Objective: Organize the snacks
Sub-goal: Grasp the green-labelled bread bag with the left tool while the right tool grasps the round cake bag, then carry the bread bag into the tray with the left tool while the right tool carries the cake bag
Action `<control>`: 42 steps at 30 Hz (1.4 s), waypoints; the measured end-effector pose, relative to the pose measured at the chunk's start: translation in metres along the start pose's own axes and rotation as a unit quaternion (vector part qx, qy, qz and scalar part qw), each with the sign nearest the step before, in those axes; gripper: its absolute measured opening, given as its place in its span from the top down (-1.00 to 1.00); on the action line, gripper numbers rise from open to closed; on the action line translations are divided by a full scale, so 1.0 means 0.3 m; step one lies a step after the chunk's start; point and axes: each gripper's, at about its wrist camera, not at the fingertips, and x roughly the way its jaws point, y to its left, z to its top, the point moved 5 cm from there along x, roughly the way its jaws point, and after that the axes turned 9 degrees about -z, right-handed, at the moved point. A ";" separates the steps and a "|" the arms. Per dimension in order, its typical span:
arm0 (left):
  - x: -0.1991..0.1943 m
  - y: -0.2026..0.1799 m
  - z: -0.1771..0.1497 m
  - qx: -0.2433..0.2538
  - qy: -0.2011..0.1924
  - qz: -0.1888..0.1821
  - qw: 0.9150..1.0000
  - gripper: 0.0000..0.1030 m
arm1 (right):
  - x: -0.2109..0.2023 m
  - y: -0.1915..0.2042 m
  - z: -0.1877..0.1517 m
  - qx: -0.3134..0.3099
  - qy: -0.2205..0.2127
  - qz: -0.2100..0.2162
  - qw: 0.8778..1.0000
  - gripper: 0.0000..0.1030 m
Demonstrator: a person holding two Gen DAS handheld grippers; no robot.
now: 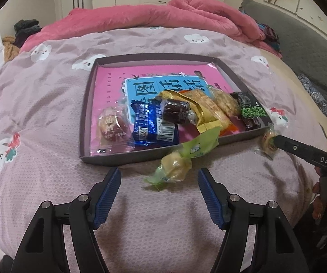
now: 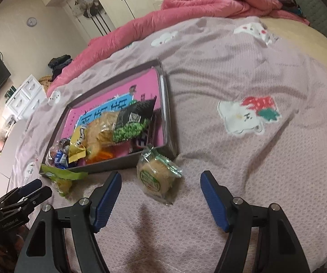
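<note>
You hold both grippers spread and empty, the left gripper (image 1: 159,195) lined up on the green-wrapped snack (image 1: 174,166) and the right gripper (image 2: 161,200) on the clear-wrapped pastry (image 2: 157,175), both lying just outside the tray (image 1: 85,122).

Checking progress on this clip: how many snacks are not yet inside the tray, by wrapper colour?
Green-wrapped snack: 1
Clear-wrapped pastry with a green label: 1
Total: 2
</note>
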 end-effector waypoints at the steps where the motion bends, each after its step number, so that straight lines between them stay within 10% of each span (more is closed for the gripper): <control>1: 0.005 -0.003 -0.001 0.003 0.001 0.000 1.000 -0.39 | 0.009 0.003 -0.001 0.000 0.002 0.000 1.000 -0.38; 7: 0.043 0.002 0.003 0.003 0.009 0.003 1.000 -0.39 | 0.045 0.017 0.008 0.000 0.004 0.004 1.000 -0.32; 13: 0.080 -0.005 0.013 0.008 0.015 0.012 1.000 -0.39 | 0.078 0.047 0.004 -0.016 0.016 0.010 1.000 0.21; 18: 0.115 -0.008 0.012 -0.004 0.023 0.005 1.000 -0.35 | 0.061 0.079 0.003 -0.033 0.006 0.020 0.999 0.27; 24: 0.130 -0.022 0.008 -0.007 0.026 -0.013 1.000 0.24 | 0.001 0.115 0.006 -0.042 -0.014 0.052 0.998 0.28; 42: -0.070 0.010 0.076 -0.031 -0.040 -0.035 0.998 0.28 | -0.081 0.222 0.068 -0.074 -0.077 0.088 0.990 0.28</control>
